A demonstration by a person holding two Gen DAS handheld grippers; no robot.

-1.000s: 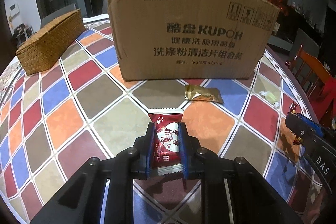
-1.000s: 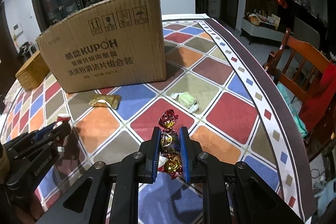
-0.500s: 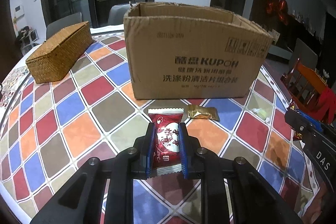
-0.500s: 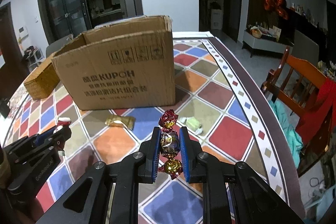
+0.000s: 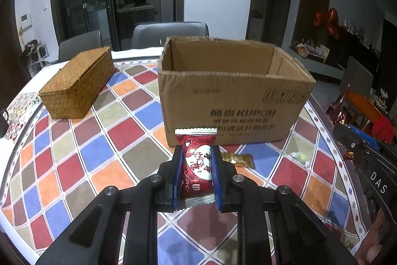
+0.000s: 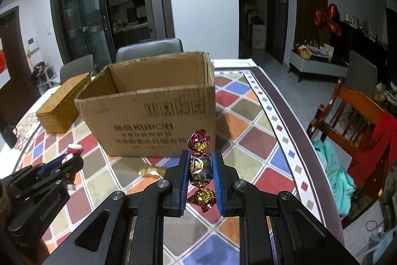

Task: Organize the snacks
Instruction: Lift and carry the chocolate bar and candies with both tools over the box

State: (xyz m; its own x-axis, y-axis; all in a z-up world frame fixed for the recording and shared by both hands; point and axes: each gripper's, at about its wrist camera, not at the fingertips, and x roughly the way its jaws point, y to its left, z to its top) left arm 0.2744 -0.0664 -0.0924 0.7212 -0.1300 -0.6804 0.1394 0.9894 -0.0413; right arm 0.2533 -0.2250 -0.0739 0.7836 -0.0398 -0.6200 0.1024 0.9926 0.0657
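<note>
My left gripper [image 5: 196, 153] is shut on a red snack packet [image 5: 197, 165] with a white heart, held in the air in front of the open cardboard box [image 5: 230, 96]. My right gripper [image 6: 200, 158] is shut on a red-and-gold foil candy [image 6: 200, 165], also lifted, facing the same box [image 6: 153, 113]. The box interior shows only bare walls; its floor is hidden. A gold packet [image 5: 239, 159] and a pale green candy [image 5: 300, 157] lie on the checkered tablecloth [image 5: 99, 140] near the box front. The gold packet also shows in the right wrist view [image 6: 151, 170].
A woven wicker box [image 5: 77, 83] stands left of the cardboard box. Grey chairs [image 5: 170, 34] stand behind the table. A wooden chair [image 6: 352, 121] with red and teal cloth is off the table's right edge. The left gripper appears in the right wrist view [image 6: 62, 165].
Both grippers have risen with their snacks held. The box's open top and inner walls have come into view; before, only its front face showed.
</note>
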